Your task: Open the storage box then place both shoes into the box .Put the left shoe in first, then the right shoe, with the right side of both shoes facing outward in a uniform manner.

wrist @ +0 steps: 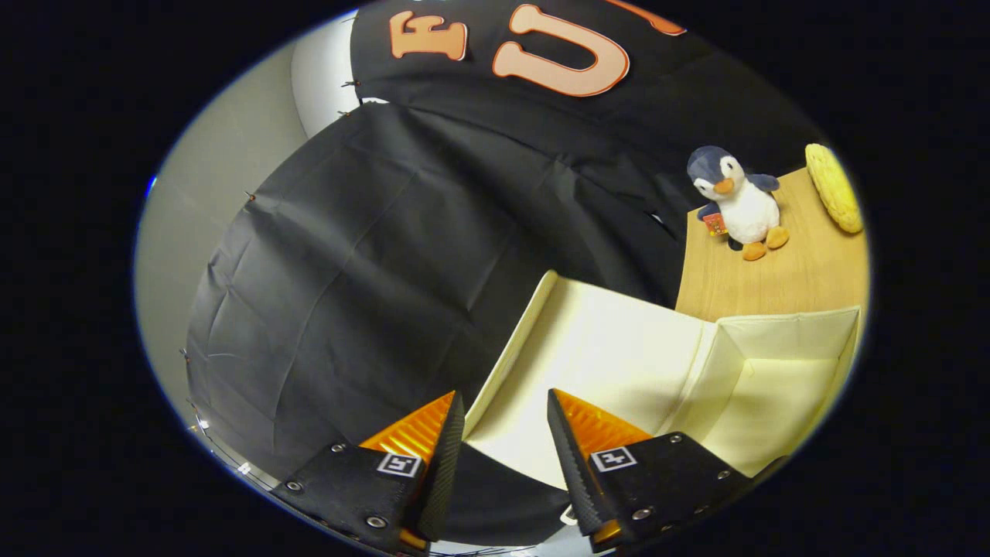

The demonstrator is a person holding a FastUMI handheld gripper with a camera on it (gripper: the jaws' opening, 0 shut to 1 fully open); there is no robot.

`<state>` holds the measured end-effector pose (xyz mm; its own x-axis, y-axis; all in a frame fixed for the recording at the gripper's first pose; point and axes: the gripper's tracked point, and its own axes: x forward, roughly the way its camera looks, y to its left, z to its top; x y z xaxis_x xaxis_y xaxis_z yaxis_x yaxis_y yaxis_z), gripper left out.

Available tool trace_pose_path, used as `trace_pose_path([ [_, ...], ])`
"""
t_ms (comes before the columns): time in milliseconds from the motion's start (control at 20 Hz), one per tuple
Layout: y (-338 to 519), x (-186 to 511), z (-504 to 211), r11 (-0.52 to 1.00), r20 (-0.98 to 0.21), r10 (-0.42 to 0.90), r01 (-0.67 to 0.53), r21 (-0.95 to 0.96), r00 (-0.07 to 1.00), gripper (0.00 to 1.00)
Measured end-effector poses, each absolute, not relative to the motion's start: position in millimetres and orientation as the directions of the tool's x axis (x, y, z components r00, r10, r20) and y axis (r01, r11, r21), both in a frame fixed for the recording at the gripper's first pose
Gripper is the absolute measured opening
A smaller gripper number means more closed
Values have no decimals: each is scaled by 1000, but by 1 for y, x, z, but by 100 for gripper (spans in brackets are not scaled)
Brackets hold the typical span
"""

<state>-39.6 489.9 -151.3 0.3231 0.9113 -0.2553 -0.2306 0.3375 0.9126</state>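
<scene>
I have the gripper [506, 406] hanging over the near corner of the storage box [781, 387], its fingers spread with nothing between them except a view down onto the box's lid [611, 348]. The lid lies folded back flat, a broad cream panel hinged along the box's near wall, and beyond it the box gapes open — so I judge the opening step done or nearly so, with the shoes yet to come. No shoe is in sight from here, so the next good move, I think, is to back off the lid without snagging its thin raised edge, keep the fingers wide, and turn to find the left shoe first. The box looks like stiff card or fabric-covered board, matte and pale, with sharp creases at the corners and a shallow square well. It sits on a tabletop [781, 278] of warm wood grain, smooth and lightly glossy. Farther back stands a plush penguin [735, 203], soft and fuzzy, and beside it a yellow knobbly cushion-like thing [834, 186] — both well clear of the box.
</scene>
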Motion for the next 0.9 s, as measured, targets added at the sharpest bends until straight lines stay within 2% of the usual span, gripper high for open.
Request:
trace_pose_path([
  [150,460,-36,-169,434,-326,871,-266,861,368,78],
  [250,433,-35,-184,496,-368,837,-279,822,405,82],
  [600,324,-55,-252,740,-567,660,-297,603,492,88],
  [750,275,-66,-281,814,-639,573,-267,516,513,94],
  [900,227,-78,-308,869,-703,485,-194,456,521,94],
])
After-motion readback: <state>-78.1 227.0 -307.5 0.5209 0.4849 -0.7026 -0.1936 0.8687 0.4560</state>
